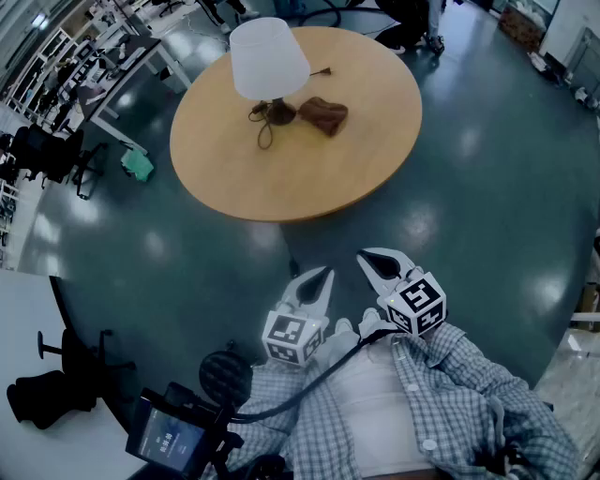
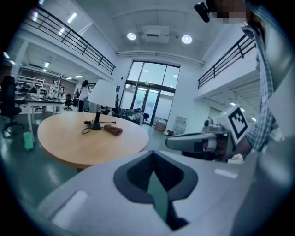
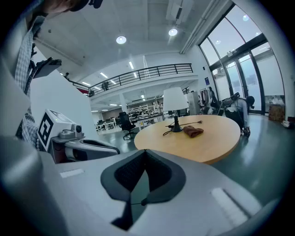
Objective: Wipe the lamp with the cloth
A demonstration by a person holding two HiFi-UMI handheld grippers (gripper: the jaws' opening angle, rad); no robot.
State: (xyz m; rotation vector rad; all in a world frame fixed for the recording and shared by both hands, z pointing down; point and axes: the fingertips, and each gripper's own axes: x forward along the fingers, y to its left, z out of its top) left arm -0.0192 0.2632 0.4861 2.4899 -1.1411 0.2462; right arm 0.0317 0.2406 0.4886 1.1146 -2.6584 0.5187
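A table lamp with a white shade [image 1: 268, 58] stands on a round wooden table [image 1: 281, 169], its dark cord coiled by the base. A crumpled brown cloth [image 1: 324, 114] lies just right of the lamp's base. Both show small in the left gripper view, lamp [image 2: 100, 99] and cloth [image 2: 113, 130], and in the right gripper view, lamp [image 3: 175, 103] and cloth [image 3: 192, 131]. My left gripper [image 1: 323, 276] and right gripper [image 1: 367, 256] are held close to the person's chest, well short of the table. Both are shut with nothing in them.
Dark green floor surrounds the table. A green object [image 1: 138, 165] lies on the floor at the table's left. Desks and office chairs [image 1: 56, 150] stand at the far left. A person crouches beyond the table [image 1: 412, 23]. A device with a screen [image 1: 173, 434] hangs at my lower left.
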